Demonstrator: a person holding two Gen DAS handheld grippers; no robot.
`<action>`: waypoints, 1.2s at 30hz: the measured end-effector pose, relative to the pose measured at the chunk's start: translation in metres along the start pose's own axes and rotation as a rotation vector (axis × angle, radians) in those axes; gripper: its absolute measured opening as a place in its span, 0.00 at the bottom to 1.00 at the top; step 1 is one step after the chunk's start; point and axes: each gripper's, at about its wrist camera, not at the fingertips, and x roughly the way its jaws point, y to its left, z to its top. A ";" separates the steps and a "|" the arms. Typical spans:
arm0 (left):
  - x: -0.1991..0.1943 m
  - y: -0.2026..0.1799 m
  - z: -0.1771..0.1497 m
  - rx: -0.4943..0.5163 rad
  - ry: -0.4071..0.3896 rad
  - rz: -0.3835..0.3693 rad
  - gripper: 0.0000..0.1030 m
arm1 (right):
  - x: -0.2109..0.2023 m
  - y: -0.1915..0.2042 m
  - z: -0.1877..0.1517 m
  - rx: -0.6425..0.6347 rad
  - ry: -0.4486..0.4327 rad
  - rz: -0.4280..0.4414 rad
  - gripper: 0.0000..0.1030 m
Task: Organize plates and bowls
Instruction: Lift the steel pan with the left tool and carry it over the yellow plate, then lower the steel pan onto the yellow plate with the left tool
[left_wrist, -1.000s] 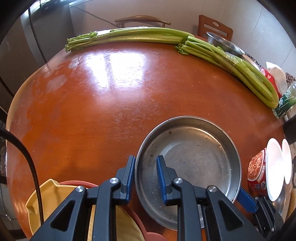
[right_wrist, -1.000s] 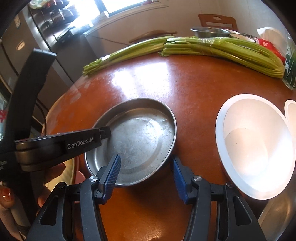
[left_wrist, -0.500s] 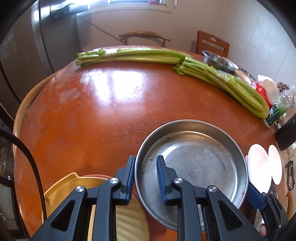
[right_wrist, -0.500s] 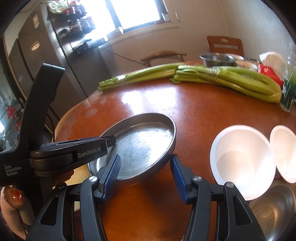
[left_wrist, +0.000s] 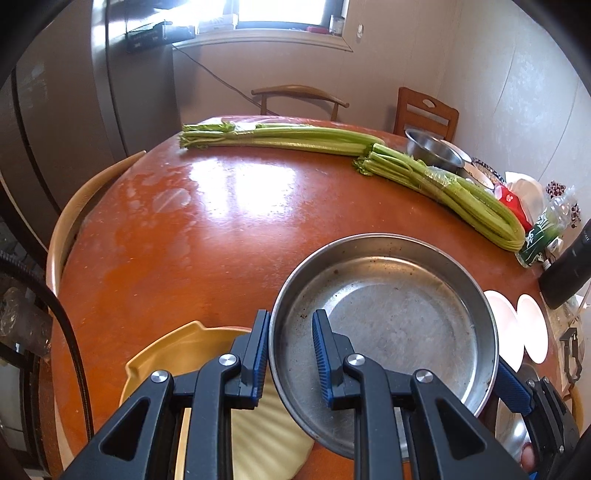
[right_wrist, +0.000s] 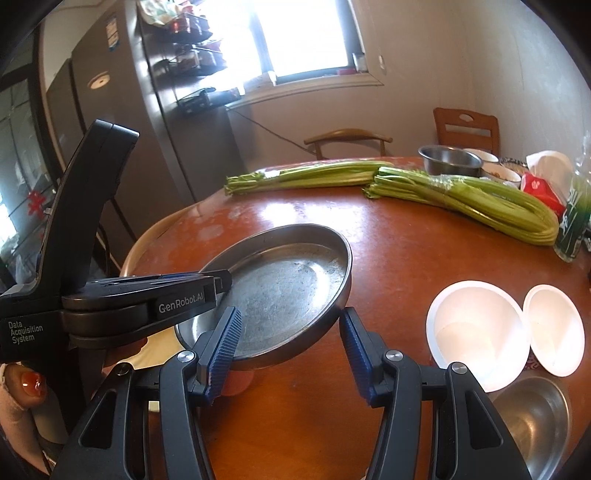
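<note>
2 grippers on steel pan (left_wrist: 384, 328) rim — left gripper (left_wrist: 288, 354) clamped, right gripper (right_wrist: 288, 343) straddling edge, contact unclear.

The left gripper (left_wrist: 288, 354) has its jaws clamped on the steel pan's (left_wrist: 399, 317) rim; the right gripper's (right_wrist: 290, 350) jaws grip its opposite edge.

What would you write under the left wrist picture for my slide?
Left hand-held gripper pinches the rim of a round metal pan above a red-brown table with celery.
</note>
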 end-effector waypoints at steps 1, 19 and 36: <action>-0.003 0.001 -0.001 -0.003 -0.004 0.000 0.23 | -0.002 0.003 0.000 -0.008 -0.006 0.004 0.56; -0.060 0.061 -0.028 -0.116 -0.077 0.073 0.23 | -0.015 0.057 0.004 -0.159 -0.025 0.155 0.56; -0.042 0.090 -0.073 -0.185 -0.013 0.132 0.23 | 0.017 0.073 -0.032 -0.221 0.108 0.234 0.56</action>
